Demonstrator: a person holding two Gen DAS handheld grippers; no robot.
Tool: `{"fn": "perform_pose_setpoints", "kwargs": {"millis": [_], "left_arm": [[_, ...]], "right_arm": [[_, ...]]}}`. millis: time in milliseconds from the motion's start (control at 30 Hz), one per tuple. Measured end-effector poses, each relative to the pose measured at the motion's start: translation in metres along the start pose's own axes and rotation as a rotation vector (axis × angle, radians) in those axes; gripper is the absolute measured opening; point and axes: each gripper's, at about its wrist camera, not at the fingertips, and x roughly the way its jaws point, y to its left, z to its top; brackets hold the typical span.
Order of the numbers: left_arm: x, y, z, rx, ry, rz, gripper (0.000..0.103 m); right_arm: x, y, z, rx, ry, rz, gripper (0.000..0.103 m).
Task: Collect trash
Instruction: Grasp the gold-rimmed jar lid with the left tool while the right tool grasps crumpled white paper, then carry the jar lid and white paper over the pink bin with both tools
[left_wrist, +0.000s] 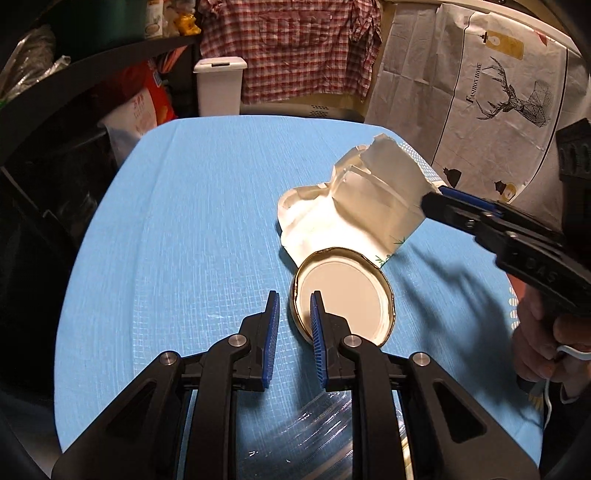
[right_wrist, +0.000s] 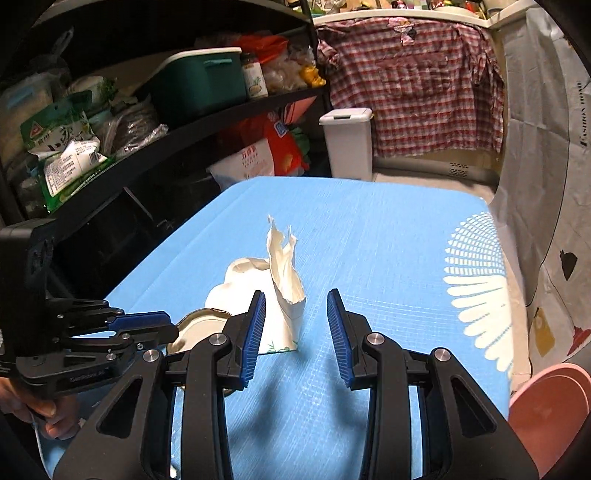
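A torn, flattened white carton (left_wrist: 354, 206) lies on the blue table (left_wrist: 184, 221), its ripped edge standing up in the right wrist view (right_wrist: 284, 280). A gold-rimmed jar lid (left_wrist: 343, 295) lies upside down against the carton's near side; part of it shows in the right wrist view (right_wrist: 199, 325). My left gripper (left_wrist: 294, 306) is open, its right finger over the lid's left rim, the left finger on the cloth beside it. My right gripper (right_wrist: 296, 308) is open, the carton's near end between its fingers. It also shows in the left wrist view (left_wrist: 439, 199), at the carton's right edge.
A white lidded bin (right_wrist: 347, 144) stands beyond the table's far edge, a checked shirt (right_wrist: 410, 85) behind it. Black shelves (right_wrist: 147, 122) with bags line the left. A pink round object (right_wrist: 550, 417) sits at the table's near right. Clear crinkled plastic (left_wrist: 303, 435) lies under my left gripper.
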Motion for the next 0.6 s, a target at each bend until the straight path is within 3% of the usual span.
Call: {"fn": "perform_pose_setpoints", "kwargs": {"millis": [100, 167, 233, 300, 600], "left_arm": [[0.005, -0.001, 0.001, 0.0, 0.011, -0.008, 0.016], [0.009, -0.003, 0.001, 0.01, 0.028, -0.002, 0.01], [0.011, -0.002, 0.001, 0.011, 0.036, 0.007, 0.006], [0.01, -0.001, 0.002, 0.007, 0.034, 0.011, 0.005], [-0.007, 0.006, 0.007, -0.01, -0.007, 0.034, 0.005]], "right_arm": [[0.006, 0.002, 0.0, -0.008, 0.01, 0.006, 0.036], [0.008, 0.003, 0.001, -0.016, 0.013, 0.007, 0.034], [0.01, 0.005, 0.0, -0.031, 0.018, 0.004, 0.021], [0.01, 0.006, -0.001, -0.038, 0.021, -0.004, 0.015], [-0.01, 0.001, 0.001, -0.045, -0.019, -0.05, 0.009]]}}
